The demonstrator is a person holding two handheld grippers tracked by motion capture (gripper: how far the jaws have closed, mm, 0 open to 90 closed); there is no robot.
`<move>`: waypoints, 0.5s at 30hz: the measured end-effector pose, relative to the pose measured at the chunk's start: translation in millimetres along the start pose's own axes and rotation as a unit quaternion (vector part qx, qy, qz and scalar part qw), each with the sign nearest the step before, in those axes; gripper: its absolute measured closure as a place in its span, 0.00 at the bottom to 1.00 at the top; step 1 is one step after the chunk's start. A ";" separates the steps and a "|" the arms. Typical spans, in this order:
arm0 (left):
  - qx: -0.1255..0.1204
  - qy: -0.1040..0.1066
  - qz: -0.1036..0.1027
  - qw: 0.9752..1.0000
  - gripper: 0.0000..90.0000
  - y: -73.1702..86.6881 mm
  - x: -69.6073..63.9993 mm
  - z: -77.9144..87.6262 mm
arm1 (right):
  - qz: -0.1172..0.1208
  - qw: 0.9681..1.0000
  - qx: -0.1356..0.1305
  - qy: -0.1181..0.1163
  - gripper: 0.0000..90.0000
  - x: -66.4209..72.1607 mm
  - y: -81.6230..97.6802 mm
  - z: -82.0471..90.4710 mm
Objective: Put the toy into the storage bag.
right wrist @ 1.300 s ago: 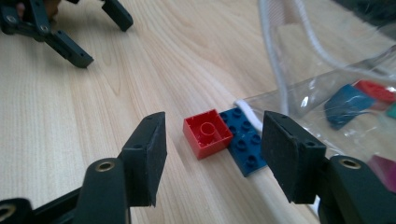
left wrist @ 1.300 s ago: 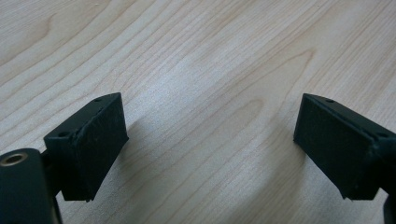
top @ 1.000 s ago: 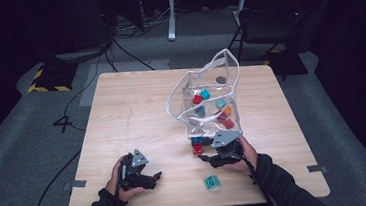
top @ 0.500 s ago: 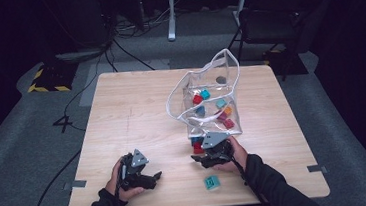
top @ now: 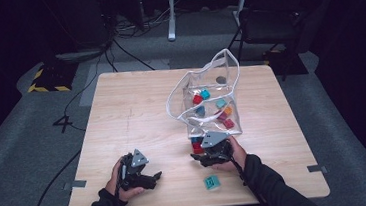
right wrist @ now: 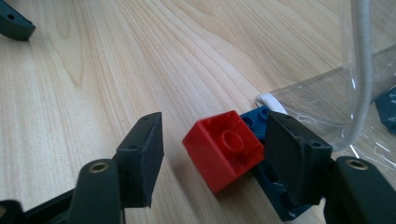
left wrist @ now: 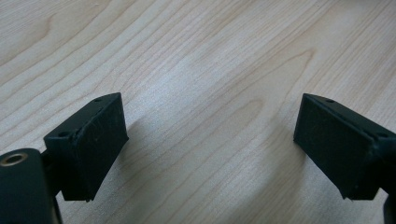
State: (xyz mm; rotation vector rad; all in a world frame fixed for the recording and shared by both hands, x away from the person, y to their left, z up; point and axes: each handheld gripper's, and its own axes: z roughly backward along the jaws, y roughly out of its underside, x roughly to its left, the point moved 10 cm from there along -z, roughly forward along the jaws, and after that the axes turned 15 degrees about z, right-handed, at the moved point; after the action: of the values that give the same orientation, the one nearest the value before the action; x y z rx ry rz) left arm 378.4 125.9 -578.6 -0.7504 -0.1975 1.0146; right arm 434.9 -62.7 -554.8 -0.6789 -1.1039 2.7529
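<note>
My right hand-held gripper [right wrist: 212, 158] straddles the red brick [right wrist: 223, 149], jaws open; closing off-centre could flick it away.

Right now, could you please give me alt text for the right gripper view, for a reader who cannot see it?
A red brick lies tilted on the wooden table between the right gripper's open black jaws, close against one jaw with a gap to the other. A dark blue brick sits just behind it, beside the edge of a clear plastic bag with a white cord.

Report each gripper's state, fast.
Left gripper: open, nothing between the jaws.
Right gripper: open around the red brick, not clamped on it.
</note>
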 end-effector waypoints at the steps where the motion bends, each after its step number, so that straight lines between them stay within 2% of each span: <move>1: 0.000 0.000 0.000 1.000 0.11 0.0 -0.1 0.0 | 0.000 1.000 0.003 0.000 0.42 -0.1 0.8 -1.0; 9: 0.000 0.000 0.000 1.000 0.11 0.0 0.0 0.0 | -0.002 1.000 0.005 0.012 0.41 -3.5 1.8 -2.7; 15: 0.000 0.000 0.000 1.000 0.11 0.0 -0.2 0.0 | -0.002 1.000 0.011 -0.002 0.47 1.6 4.2 -5.5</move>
State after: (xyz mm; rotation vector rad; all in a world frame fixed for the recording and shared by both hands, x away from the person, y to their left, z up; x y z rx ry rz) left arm 378.3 125.7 -578.6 -0.7508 -0.1967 1.0146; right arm 436.2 -61.9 -561.8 -0.6670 -1.0722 2.7608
